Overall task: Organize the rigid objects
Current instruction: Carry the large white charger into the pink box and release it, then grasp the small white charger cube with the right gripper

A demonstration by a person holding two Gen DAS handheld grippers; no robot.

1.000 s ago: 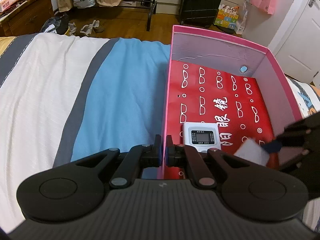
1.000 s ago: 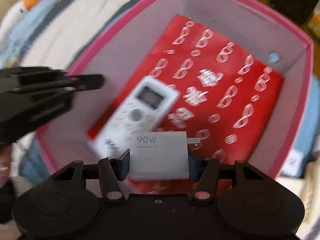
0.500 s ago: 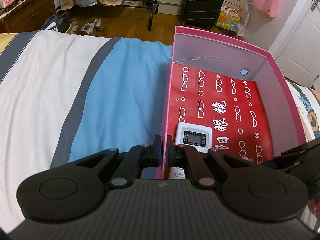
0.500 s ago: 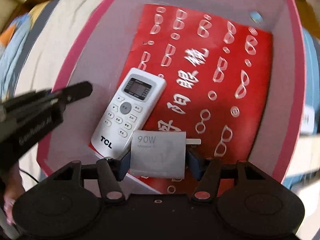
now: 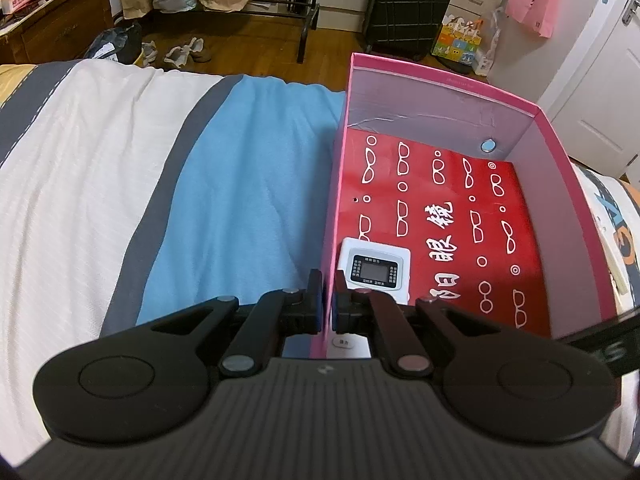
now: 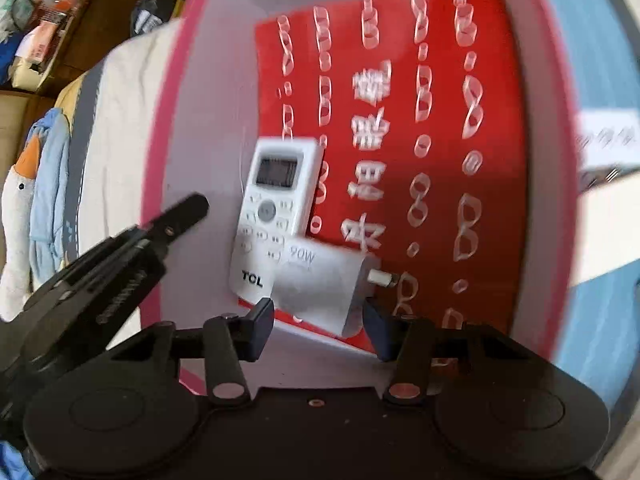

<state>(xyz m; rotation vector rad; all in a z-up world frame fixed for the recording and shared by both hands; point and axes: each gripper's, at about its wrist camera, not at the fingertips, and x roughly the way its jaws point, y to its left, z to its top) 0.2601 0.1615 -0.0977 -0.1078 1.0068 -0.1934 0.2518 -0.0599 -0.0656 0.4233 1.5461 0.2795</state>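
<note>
A pink box (image 5: 560, 148) with a red printed floor stands on the bed. My left gripper (image 5: 327, 300) is shut on the box's near left wall (image 5: 334, 200). A white TCL remote (image 5: 376, 270) lies inside near that wall; it also shows in the right wrist view (image 6: 276, 208). My right gripper (image 6: 318, 320) is above the box (image 6: 172, 160), its jaws spread apart. A white 90W charger (image 6: 320, 284) sits tilted between them, free of the left pad, over the remote's lower end. The left gripper shows there too (image 6: 120, 264).
The striped bed sheet (image 5: 160, 200) spreads to the left of the box. Beyond the bed are wooden floor, a black suitcase (image 5: 408, 4), paper bags and a door. A goose plush (image 6: 20, 216) lies on the bed's far side.
My right gripper has opened and swung over the box; the charger has come loose, tilted, against the remote. My left gripper keeps its hold on the box wall.
</note>
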